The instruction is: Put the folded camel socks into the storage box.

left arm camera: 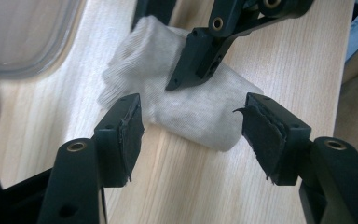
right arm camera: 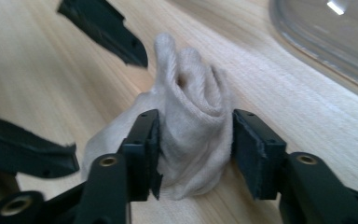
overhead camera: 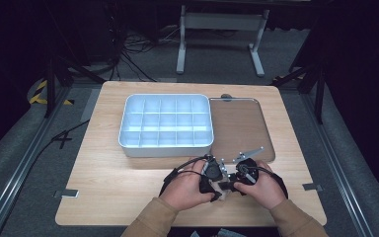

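A cream sock (right arm camera: 193, 126), loosely rolled, lies on the wooden table near its front edge. My right gripper (right arm camera: 196, 135) is shut on it, one pad pressing each side of the roll. My left gripper (left arm camera: 191, 126) stands open around the other end of the sock (left arm camera: 191, 102), its pads just off the fabric. One of the right gripper's fingers (left arm camera: 200, 56) comes down onto the sock from the top of the left gripper view. In the high view both hands hold the grippers close together over the sock (overhead camera: 220, 188).
A white box (overhead camera: 165, 148) with several compartments stands mid-table. To its right lies a clear shallow tray (overhead camera: 242, 123), whose rim (right arm camera: 326, 51) is just beyond the sock. The table's front edge runs close behind the hands.
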Demonstrator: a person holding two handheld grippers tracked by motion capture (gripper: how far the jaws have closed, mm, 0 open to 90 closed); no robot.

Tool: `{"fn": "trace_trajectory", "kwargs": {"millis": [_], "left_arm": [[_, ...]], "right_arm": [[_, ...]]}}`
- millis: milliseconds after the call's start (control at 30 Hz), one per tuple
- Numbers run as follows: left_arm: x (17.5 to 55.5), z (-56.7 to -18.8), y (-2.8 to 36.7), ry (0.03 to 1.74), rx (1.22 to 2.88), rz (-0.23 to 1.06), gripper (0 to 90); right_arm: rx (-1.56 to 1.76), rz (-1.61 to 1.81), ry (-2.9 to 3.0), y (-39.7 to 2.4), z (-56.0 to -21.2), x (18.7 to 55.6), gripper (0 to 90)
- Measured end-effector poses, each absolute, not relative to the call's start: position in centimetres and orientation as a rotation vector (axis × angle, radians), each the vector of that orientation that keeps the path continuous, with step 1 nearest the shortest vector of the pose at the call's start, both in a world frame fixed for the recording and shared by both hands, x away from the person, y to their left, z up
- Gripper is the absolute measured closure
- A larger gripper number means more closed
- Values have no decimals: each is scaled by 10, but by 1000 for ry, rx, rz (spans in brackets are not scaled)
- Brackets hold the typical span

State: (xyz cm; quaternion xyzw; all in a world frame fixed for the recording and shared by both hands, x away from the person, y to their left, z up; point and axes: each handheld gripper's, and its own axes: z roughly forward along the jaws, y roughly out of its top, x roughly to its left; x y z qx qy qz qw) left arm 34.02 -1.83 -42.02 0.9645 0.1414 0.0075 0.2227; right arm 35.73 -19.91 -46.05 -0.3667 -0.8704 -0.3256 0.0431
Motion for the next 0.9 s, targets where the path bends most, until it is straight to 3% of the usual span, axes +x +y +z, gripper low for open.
{"fn": "trace_trajectory", "kwargs": {"millis": [567,900], "left_arm": [[341,-412,-1,437,2632,53,383],[345,-409,8,455,2627,65,386]], "right_arm": [[-995,-996,-2617,-201,-461,365,745],[-979,-978,-2673,-197,-455,361,766]]}}
